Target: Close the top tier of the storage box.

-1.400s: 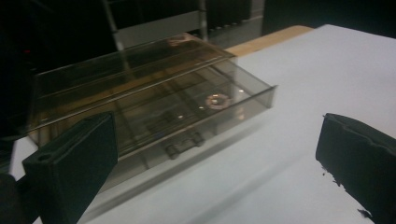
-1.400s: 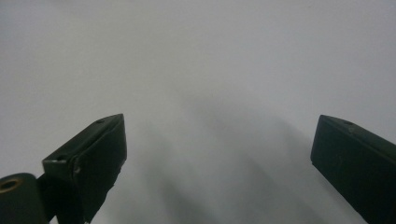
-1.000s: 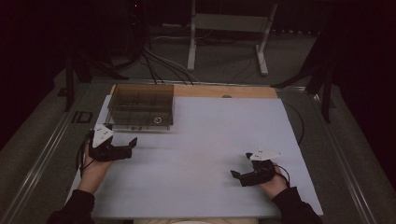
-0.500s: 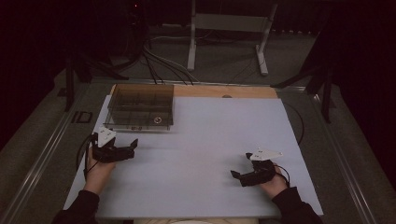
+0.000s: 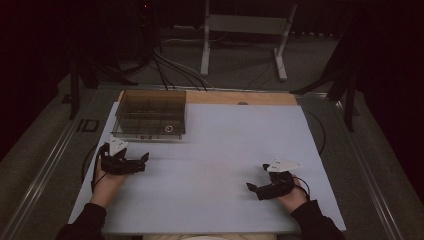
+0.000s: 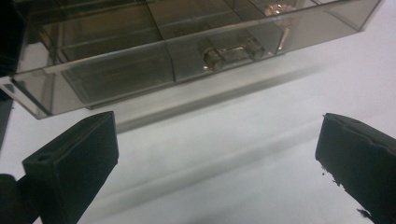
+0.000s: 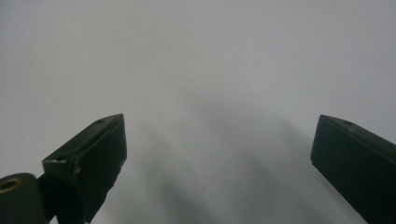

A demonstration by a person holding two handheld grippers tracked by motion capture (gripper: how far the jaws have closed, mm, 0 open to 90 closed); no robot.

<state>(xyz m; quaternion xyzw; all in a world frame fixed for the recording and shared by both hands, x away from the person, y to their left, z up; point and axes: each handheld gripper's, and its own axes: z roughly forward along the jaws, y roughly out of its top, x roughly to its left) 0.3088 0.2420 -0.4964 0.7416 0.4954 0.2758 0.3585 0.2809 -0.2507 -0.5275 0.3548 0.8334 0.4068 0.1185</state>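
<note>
A clear smoky plastic compartment box [image 5: 150,114] stands at the far left of the white table top [image 5: 220,150]. My left gripper [image 5: 144,161] lies on the table just in front of that box, held by a hand, its jaws wide apart and empty. In the left gripper view the box [image 6: 140,60] sits close ahead of the left gripper [image 6: 219,140], with a small metal piece [image 6: 229,50] inside near the front wall. At the near right my right gripper [image 5: 252,189] rests open, pointing left. The right gripper [image 7: 215,140] faces bare white surface.
A strip of bare wood [image 5: 240,97] runs along the table's far edge beside the box. Beyond the table are cables [image 5: 165,70] and a white metal stand [image 5: 245,35] on the floor. Metal rails [image 5: 45,170] flank the table.
The left gripper has slid slightly toward the near edge and to the right, away from the box. The right gripper has stayed put.
</note>
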